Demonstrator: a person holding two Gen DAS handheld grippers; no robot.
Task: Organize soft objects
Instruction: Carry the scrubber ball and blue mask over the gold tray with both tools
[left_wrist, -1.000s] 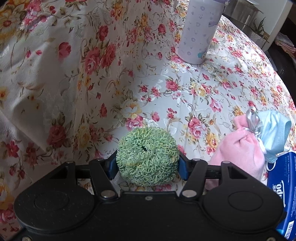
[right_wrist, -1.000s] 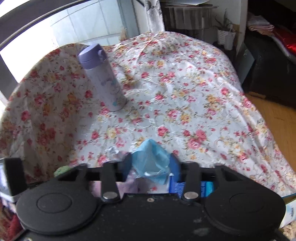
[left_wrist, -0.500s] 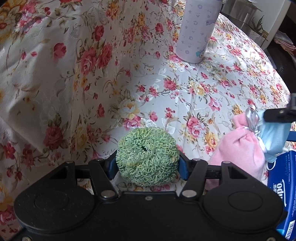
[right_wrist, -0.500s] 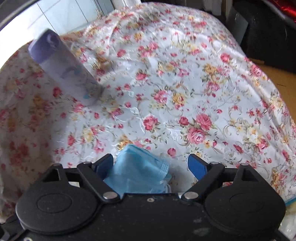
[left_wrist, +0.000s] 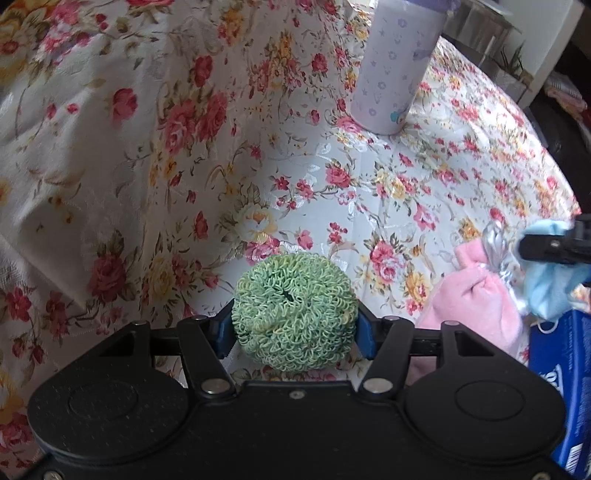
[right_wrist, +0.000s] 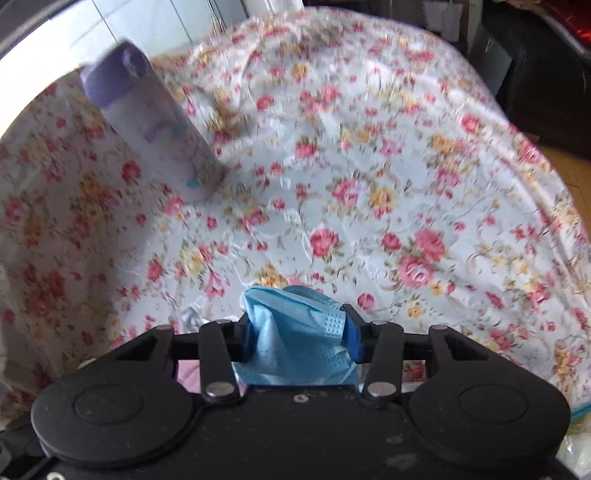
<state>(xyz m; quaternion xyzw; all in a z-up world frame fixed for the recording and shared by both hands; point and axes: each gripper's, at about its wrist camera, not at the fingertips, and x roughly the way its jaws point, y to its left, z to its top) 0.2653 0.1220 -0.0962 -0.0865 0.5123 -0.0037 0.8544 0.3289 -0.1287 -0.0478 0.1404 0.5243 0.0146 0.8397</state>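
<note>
Left wrist: left claw squeezing looped green scrubber ball, right claw pinching crumpled pleated blue mask.

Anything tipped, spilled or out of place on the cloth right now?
Nothing stands out. The lilac bottle stands upright on the floral cloth; the green scrubber and blue mask sit squarely in the jaws, the pink pouch undisturbed.

Bright daylight from window, motion blur in right wrist view, fisheye warp at edges, soft shadows.
</note>
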